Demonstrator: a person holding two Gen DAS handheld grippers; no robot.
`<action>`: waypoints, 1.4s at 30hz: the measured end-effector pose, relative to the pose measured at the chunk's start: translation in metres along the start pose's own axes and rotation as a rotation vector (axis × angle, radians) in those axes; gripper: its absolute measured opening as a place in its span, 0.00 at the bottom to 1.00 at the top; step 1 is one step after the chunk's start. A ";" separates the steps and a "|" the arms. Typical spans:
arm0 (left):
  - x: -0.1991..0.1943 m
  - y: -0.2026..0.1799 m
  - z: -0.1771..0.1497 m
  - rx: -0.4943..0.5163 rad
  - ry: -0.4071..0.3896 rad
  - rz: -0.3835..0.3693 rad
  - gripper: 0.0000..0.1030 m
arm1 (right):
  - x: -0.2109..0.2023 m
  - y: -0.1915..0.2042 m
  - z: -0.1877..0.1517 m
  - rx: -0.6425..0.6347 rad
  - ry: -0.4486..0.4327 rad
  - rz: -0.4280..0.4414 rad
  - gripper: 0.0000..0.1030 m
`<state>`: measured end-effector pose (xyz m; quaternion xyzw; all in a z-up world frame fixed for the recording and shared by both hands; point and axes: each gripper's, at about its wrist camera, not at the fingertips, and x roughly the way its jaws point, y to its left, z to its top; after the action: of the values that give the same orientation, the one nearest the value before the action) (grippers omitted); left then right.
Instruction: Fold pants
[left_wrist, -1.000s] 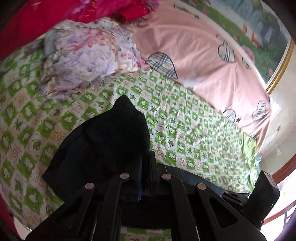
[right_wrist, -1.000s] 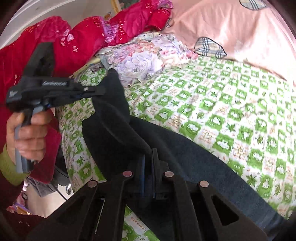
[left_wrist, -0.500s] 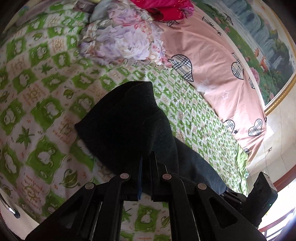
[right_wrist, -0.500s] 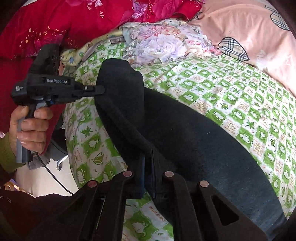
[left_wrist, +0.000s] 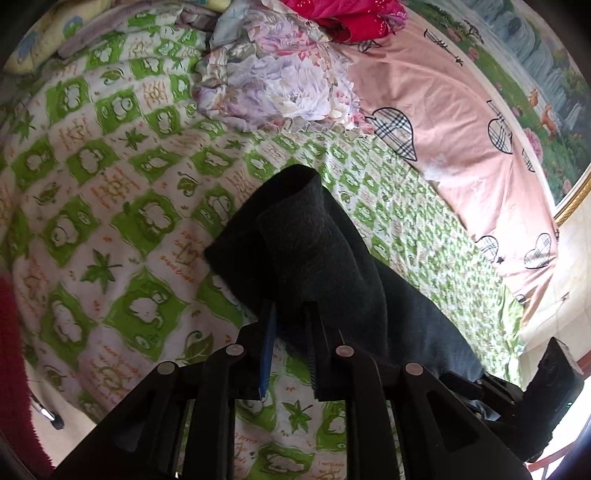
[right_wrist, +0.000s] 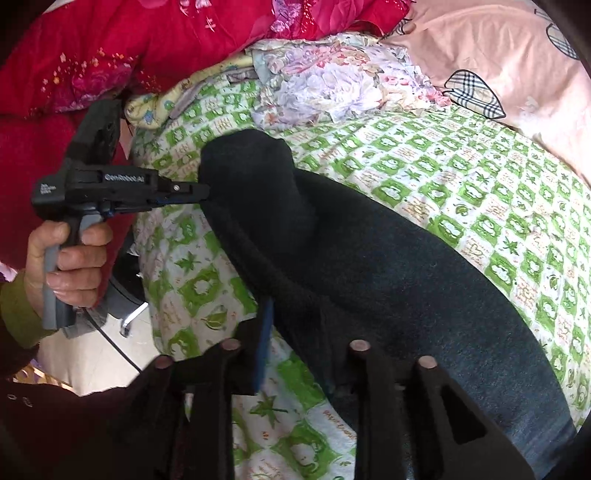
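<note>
Below, the left tool (left_wrist: 288, 325) and the right tool (right_wrist: 295, 328) were both opening, their jaws narrowly parted around an edge of the dark, thick folded fabric pants (right_wrist: 369, 258), which lay on the bed's green-and-white checked sheet (left_wrist: 110, 221).

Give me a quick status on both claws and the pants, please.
Left claw and right claw opening, dark pants between each. Pants folded over on green checked bedspread. Nothing in the way.
</note>
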<state>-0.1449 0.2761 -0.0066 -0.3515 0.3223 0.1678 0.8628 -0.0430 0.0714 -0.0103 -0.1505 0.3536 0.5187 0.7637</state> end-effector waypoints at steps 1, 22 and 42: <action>-0.002 -0.001 0.000 0.006 -0.001 0.016 0.24 | -0.001 0.002 0.001 -0.005 -0.003 -0.001 0.32; -0.002 0.025 0.019 -0.190 0.062 -0.037 0.61 | 0.031 -0.111 0.068 0.263 0.035 0.014 0.33; 0.048 0.026 0.021 -0.135 0.108 -0.018 0.38 | 0.097 -0.127 0.065 0.159 0.311 0.044 0.34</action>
<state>-0.1139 0.3117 -0.0407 -0.4201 0.3532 0.1622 0.8201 0.1170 0.1241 -0.0495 -0.1603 0.5108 0.4761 0.6977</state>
